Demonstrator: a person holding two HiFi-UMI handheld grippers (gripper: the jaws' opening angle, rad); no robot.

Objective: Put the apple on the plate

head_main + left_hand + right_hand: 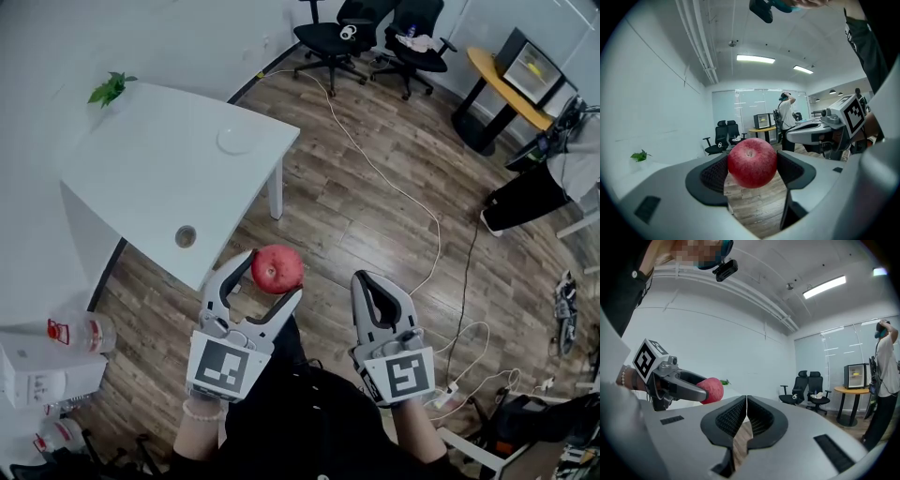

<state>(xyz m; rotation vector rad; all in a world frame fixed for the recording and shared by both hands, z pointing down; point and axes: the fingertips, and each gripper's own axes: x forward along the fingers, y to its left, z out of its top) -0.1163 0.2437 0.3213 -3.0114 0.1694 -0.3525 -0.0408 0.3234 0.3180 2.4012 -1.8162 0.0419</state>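
the round red apple [277, 269] has a smooth, glossy skin — the grey plastic left gripper [273, 274] looks matt, its black pads [714, 175] finely ribbed. the white table [150, 178] is smooth; the brown plank floor [375, 202] shows wood grain.

Noted white table [141, 178] at upper left of head view, round hole [186, 236] near its front edge, green sprig [111, 89] at far corner. Recorded two black office chairs [328, 37] at far side of room, round yellow table [502, 94] near them (boxy screen [532, 67] on top). Traced white cable [394, 186] across wood floor [375, 244]. Logged plastic bottle [80, 330], possibly red-labelled, at lower left.
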